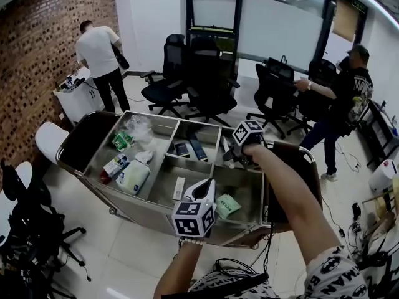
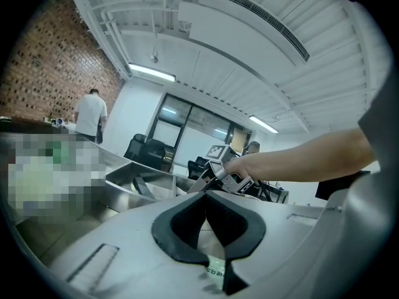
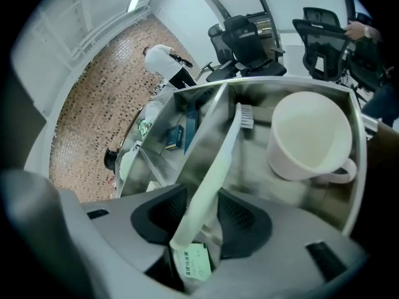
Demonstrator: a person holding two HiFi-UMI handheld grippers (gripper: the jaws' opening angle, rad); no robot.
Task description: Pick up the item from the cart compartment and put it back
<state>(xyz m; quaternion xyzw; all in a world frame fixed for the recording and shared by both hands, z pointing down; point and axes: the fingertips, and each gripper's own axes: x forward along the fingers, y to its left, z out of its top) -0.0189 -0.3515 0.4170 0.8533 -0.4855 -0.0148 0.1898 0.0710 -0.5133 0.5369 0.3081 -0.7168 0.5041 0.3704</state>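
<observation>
In the right gripper view a pale toothbrush [image 3: 215,173] runs up between my right gripper's [image 3: 202,220] pads, bristles [image 3: 245,114] at the far end; the pads hold its handle. A white mug [image 3: 310,136] stands just right of it in the steel cart's [image 1: 163,212] far right compartment. In the head view the right gripper [image 1: 240,151] points steeply down into that compartment. My left gripper [image 1: 204,187] hovers over the near compartments, pointing roughly level across the cart. Its jaws [image 2: 206,195] meet at the tips with nothing between them.
A green packet [image 1: 227,205] lies in the near right compartment, a white box [image 1: 179,188] in the middle one, dark boxes [image 1: 190,148] behind. The left compartment holds a tissue pack [image 1: 133,176] and packets. Office chairs [image 1: 206,73] and two people [image 1: 100,53] stand beyond.
</observation>
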